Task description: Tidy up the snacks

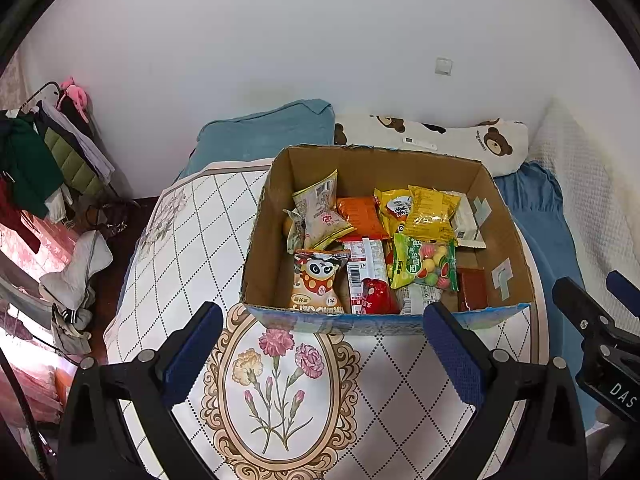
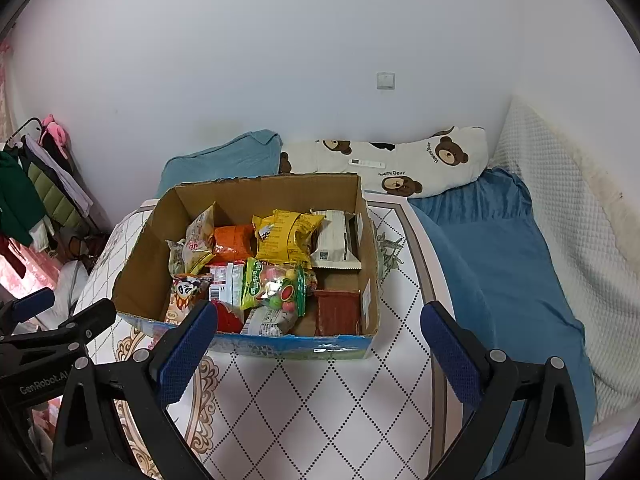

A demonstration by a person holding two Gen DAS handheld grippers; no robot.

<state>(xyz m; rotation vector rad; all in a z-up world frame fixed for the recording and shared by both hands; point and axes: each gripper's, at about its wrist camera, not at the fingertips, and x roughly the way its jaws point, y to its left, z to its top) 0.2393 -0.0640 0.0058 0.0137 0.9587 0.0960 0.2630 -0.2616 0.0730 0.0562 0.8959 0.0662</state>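
An open cardboard box point(image 1: 272, 240) point(image 2: 140, 264) stands on a round table with a patterned cloth point(image 1: 188, 248) point(image 2: 320, 400). It holds several snack packets: a yellow bag point(image 1: 432, 212) point(image 2: 286, 236), an orange packet point(image 1: 360, 216) point(image 2: 234, 242), a green candy bag point(image 1: 424, 264) point(image 2: 276, 286), a red packet point(image 1: 374, 294), a cartoon packet point(image 1: 318, 280) point(image 2: 186, 294) and a dark red block point(image 1: 472, 288) point(image 2: 338, 312). My left gripper point(image 1: 324, 320) is open and empty, just in front of the box. My right gripper point(image 2: 320, 320) is open and empty, at the box's near wall.
Behind the table lie a teal pillow point(image 1: 264, 132) point(image 2: 228, 160), a bear-print pillow point(image 1: 460, 140) point(image 2: 400, 160) and a blue blanket point(image 2: 492, 264). A clothes rack point(image 1: 52, 160) stands at the left. The right gripper shows at the right edge of the left wrist view point(image 1: 596, 320).
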